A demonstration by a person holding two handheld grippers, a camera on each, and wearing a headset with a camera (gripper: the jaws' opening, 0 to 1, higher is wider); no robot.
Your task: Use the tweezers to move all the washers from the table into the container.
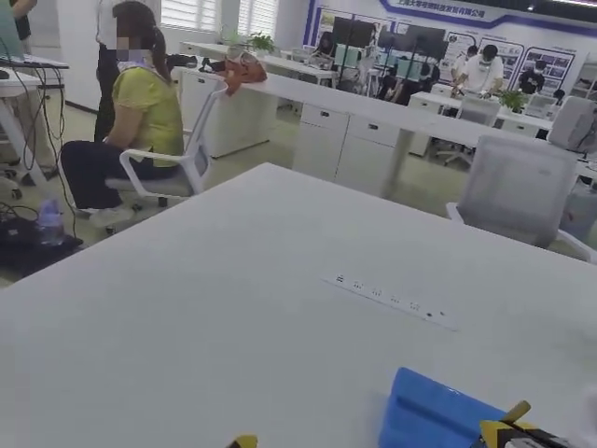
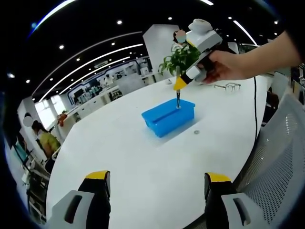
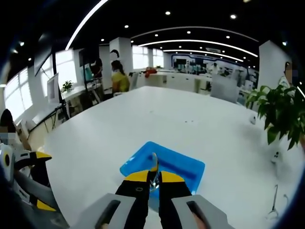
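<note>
Right claw (image 3: 153, 177) pinched shut on the tweezers (image 3: 154, 162), tips pointing down into the blue container (image 3: 183, 167) directly beneath; one washer (image 2: 196, 132) on the white tabletop (image 2: 128, 157) just beside that container; left claw (image 2: 155, 183) wide open, empty, well apart

The blue container (image 2: 164, 119) was set open on the bench (image 2: 143, 162); tweezers (image 2: 177, 98) were held tip-down over it; one washer (image 2: 196, 132) was seen just beside it.
</note>
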